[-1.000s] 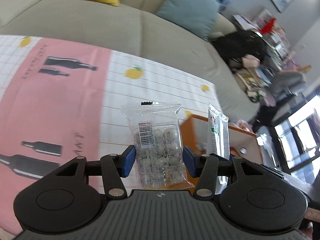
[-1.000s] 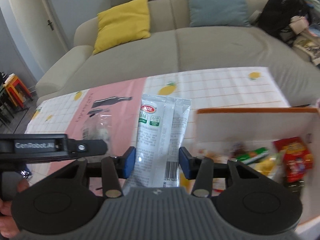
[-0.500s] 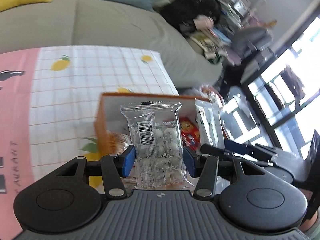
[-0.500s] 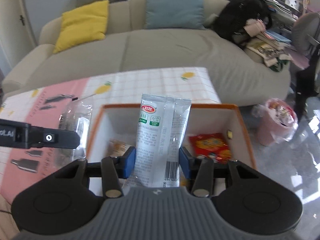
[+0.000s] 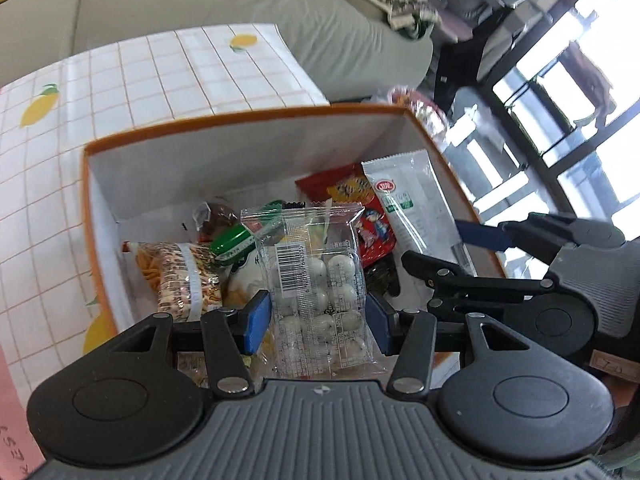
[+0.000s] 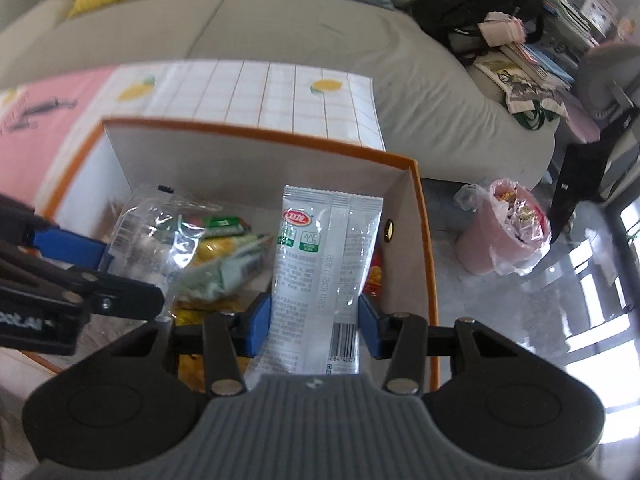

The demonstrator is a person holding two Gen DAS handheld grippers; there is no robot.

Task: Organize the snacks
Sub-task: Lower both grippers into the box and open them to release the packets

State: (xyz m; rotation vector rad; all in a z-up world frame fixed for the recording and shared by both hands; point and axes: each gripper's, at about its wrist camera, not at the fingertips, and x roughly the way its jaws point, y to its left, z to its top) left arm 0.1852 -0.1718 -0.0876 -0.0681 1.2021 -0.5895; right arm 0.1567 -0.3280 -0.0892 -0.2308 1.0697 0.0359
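Note:
My left gripper (image 5: 316, 322) is shut on a clear bag of white round candies (image 5: 320, 284) and holds it upright over the orange-rimmed white box (image 5: 240, 114). My right gripper (image 6: 316, 330) is shut on a white and green snack packet (image 6: 324, 264), upright over the same box (image 6: 260, 132) near its right wall. The packet also shows in the left wrist view (image 5: 416, 208), and the candy bag in the right wrist view (image 6: 148, 232). The box holds several snacks: a noodle pack (image 5: 176, 276), a red packet (image 5: 352, 196) and a green-labelled one (image 5: 234, 240).
The box stands on a checked lemon-print tablecloth (image 5: 120, 92) near the table's right edge. A grey sofa (image 6: 280, 20) runs behind the table. A pink bin with a plastic liner (image 6: 504, 236) stands on the floor to the right.
Both grippers have moved right and forward with their packs, from above the tablecloth to low over the open box. Both stay shut on their packs.

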